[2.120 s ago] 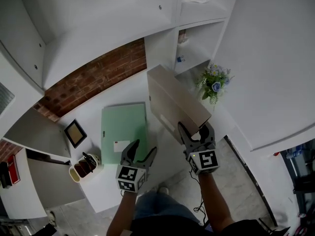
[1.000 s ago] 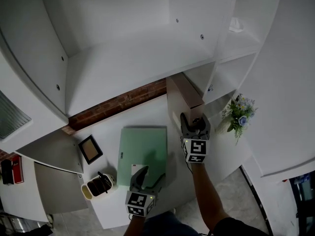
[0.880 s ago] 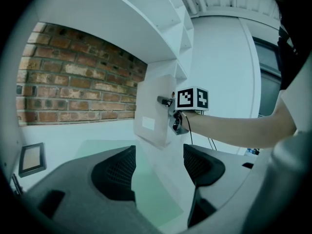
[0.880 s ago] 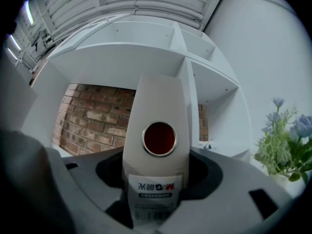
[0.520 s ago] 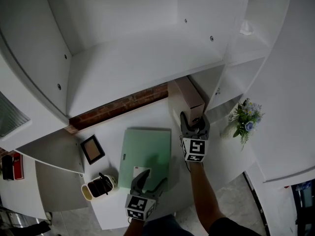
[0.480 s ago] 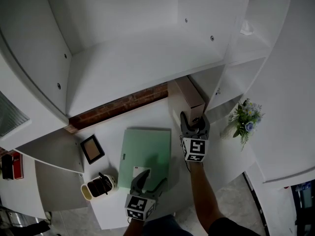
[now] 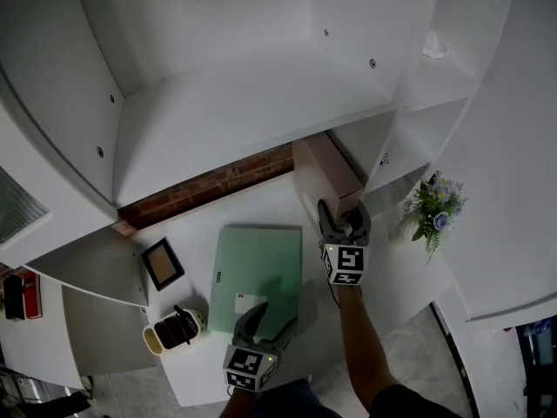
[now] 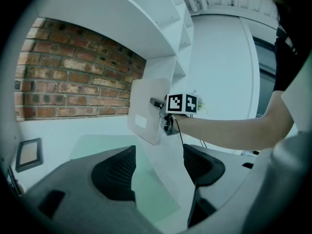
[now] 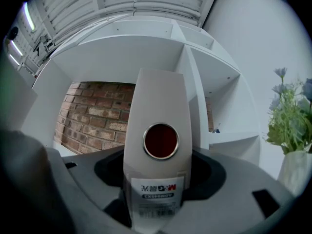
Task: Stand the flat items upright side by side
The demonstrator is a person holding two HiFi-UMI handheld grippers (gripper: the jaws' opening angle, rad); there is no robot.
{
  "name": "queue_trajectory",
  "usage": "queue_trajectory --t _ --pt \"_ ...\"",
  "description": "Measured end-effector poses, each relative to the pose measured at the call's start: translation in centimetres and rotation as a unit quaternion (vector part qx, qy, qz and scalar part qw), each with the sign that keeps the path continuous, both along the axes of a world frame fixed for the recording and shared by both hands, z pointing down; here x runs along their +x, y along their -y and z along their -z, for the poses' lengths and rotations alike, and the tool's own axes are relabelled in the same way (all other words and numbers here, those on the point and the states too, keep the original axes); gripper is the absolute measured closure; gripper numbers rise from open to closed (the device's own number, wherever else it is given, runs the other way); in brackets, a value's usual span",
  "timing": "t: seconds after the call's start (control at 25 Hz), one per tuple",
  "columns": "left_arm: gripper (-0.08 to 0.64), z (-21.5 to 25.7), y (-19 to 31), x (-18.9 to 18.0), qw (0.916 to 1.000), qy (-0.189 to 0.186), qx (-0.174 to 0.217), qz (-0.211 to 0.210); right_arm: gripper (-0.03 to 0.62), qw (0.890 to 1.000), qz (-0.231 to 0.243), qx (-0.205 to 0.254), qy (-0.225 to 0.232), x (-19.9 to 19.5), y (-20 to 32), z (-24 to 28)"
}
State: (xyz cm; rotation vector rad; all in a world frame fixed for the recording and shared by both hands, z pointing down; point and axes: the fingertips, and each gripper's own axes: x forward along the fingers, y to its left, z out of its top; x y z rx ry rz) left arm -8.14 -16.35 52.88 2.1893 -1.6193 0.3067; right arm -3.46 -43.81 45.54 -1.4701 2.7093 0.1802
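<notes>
A beige file box (image 7: pixel 326 174) stands upright on the white desk (image 7: pixel 196 220) beside the shelf divider. My right gripper (image 7: pixel 342 216) is shut on its spine (image 9: pixel 158 145), one pad on each side; its jaws have just been opening slightly with the box still between them. A pale green folder (image 7: pixel 257 273) lies flat on the desk to the left of the box. My left gripper (image 7: pixel 272 319) hovers open over the folder's near edge (image 8: pixel 105 147), with nothing between its fingers. From the left gripper view the box (image 8: pixel 146 111) and the right gripper (image 8: pixel 167 118) show ahead.
A small picture frame (image 7: pixel 162 264) and a pen cup (image 7: pixel 178 327) sit at the desk's left. A vase of flowers (image 7: pixel 432 207) stands right of the divider. A deep white shelf (image 7: pixel 226 103) overhangs the brick back wall (image 7: pixel 209 184).
The right gripper has carried the file box from a tilt over the desk's front back to the divider, where it stands upright. The left gripper has kept its place.
</notes>
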Motion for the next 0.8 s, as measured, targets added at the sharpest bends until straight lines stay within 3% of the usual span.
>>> queue_trajectory --t 0.36,0.8 --pt "0.264 -0.3 -0.6 0.3 1.0 0.0 -0.003 0.0 0.29 1.0 0.009 -0.023 -0.011 0.6 -0.3 -1.1" --pt "0.264 -0.1 -1.1 0.9 1.0 -0.005 -0.003 0.004 0.272 1.0 -0.001 -0.019 -0.002 2.6 -2.7 -0.3"
